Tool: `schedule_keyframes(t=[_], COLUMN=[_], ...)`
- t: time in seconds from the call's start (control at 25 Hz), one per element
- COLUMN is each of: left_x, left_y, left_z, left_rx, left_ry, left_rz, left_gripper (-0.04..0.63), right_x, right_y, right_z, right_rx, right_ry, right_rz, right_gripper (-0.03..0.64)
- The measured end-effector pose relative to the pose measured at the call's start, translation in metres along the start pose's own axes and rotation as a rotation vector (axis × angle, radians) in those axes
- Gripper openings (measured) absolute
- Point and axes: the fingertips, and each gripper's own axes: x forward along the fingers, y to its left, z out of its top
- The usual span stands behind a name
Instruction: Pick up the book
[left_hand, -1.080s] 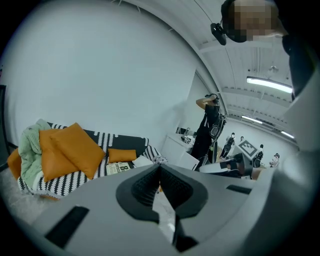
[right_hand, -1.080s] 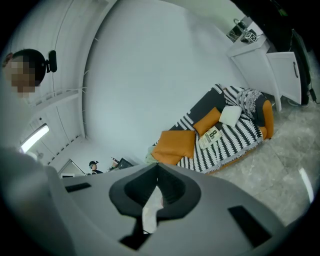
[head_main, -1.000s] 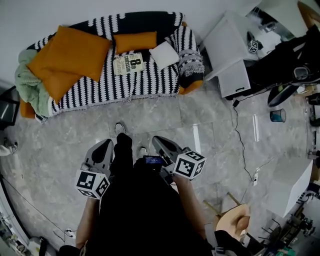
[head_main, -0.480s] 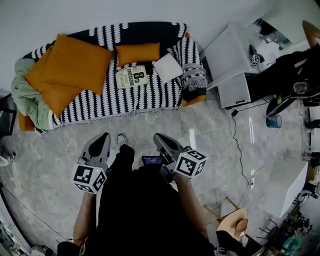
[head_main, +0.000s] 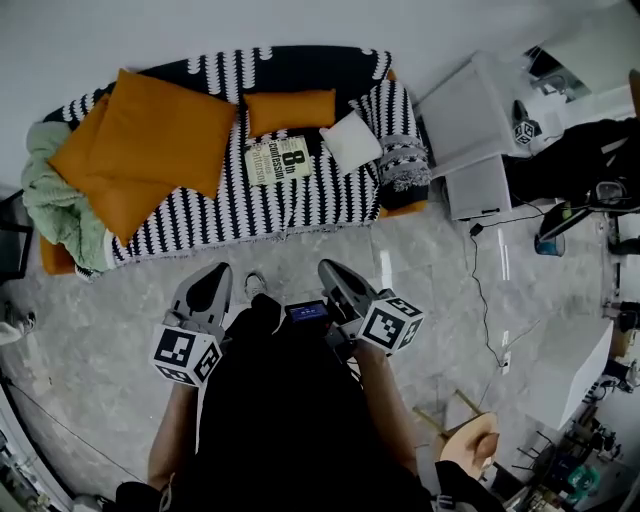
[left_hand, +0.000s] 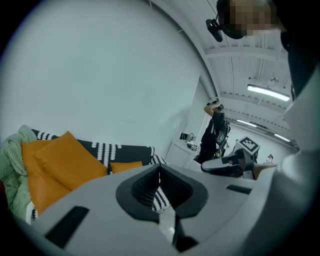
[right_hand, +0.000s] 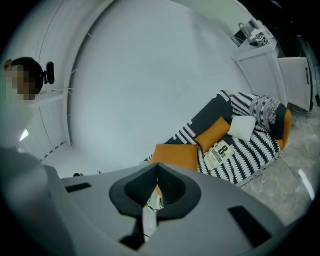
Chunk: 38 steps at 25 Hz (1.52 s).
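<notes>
The sofa and book have drawn nearer at twelve o'clock. The left gripper and right gripper are still well short, fingers closed together and empty, so the approach looks unfinished.

On the sofa I count three orange cushions, one white cushion, one green blanket and one book.

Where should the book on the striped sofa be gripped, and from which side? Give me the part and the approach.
Take the book by its near long edge, coming in from the open front of the sofa. The book lies flat on the seat, with the small orange cushion behind it and the white cushion close by its right end, so the front edge looks freest. One jaw would probably need to slide under it.
</notes>
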Motion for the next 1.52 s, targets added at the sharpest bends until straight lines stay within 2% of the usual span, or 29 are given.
schedule_keyframes(t=[0.32, 0.68, 1.08, 1.52], left_x=[0.018, 0.043, 0.085, 0.143], left_y=[0.031, 0.030, 0.026, 0.003], left_z=[0.011, 0.012, 0.031, 0.044], left_rx=[-0.005, -0.027, -0.017, -0.029], left_ry=[0.008, 0.027, 0.042, 0.058], left_rz=[-0.022, -0.040, -0.029, 0.004], left_gripper=[0.014, 0.014, 0.014, 0.015], right_x=[0.018, 0.030, 0.056, 0.070], right_y=[0.003, -0.013, -0.032, -0.074], right_z=[0.000, 0.020, 0.068, 0.109], right_rx=[0.002, 0.009, 0.004, 0.025], right_ry=[0.025, 0.030, 0.041, 0.104], right_rz=[-0.031, -0.048, 0.007, 0.075], right_gripper=[0.017, 0.017, 0.017, 0.018])
